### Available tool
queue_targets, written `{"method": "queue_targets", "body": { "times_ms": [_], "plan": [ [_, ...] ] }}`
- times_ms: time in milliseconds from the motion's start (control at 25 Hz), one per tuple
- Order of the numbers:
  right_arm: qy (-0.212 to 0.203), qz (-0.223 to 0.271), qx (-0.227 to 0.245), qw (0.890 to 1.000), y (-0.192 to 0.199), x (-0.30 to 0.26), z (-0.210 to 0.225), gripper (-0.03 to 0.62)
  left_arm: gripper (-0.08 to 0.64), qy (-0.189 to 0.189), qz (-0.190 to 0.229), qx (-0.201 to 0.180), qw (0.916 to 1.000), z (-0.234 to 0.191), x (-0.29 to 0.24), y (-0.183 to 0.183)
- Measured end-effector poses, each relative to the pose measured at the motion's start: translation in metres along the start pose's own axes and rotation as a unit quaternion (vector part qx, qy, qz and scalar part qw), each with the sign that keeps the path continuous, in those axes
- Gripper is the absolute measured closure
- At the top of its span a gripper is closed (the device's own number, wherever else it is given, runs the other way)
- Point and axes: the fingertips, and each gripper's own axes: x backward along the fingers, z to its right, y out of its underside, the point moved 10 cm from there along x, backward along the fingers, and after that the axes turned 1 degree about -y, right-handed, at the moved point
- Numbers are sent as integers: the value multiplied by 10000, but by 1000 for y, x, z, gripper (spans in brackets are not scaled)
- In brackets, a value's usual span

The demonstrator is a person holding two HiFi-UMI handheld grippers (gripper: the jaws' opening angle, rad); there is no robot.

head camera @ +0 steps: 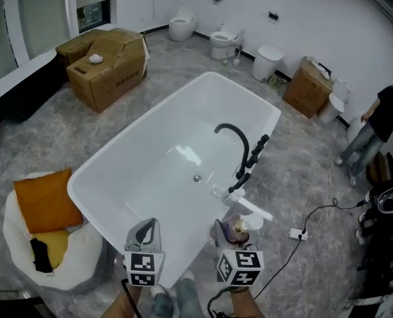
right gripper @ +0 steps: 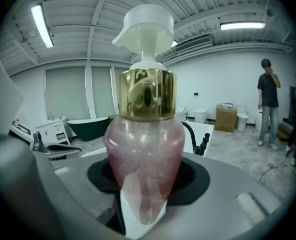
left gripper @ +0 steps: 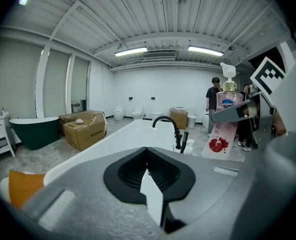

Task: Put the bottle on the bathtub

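The white bathtub (head camera: 140, 130) with a black faucet (head camera: 236, 134) lies just ahead of me. A pink pump bottle (head camera: 238, 229) with a gold collar and white pump head is upright in my right gripper (head camera: 224, 232), over the tub's near right corner. The right gripper view shows the bottle (right gripper: 147, 154) filling the frame, with the right gripper (right gripper: 143, 209) shut on its lower body. My left gripper (head camera: 145, 229) is level with it to the left, over the near rim. Its own view shows the left gripper (left gripper: 148, 184) shut and empty, with the bottle (left gripper: 222, 124) off to the right.
A large cardboard box (head camera: 110, 58) stands beyond the tub's far left. A white beanbag with an orange cushion (head camera: 44, 204) sits at near left. Toilets (head camera: 224, 42) line the back wall. A person (head camera: 382, 124) stands at right, and a power strip (head camera: 295, 234) lies on the floor.
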Motion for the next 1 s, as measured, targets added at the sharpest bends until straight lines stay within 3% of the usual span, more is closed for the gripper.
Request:
{"method": "queue_targets", "body": {
  "times_ms": [600, 1000],
  "plan": [
    [134, -510, -244, 9983, 99, -23, 28, 377, 565, 316, -627, -4, 9975, 29, -42, 92],
    [47, -819, -360, 9960, 131, -33, 35, 377, 565, 244, -746, 66, 9969, 31, -56, 111]
  ]
}}
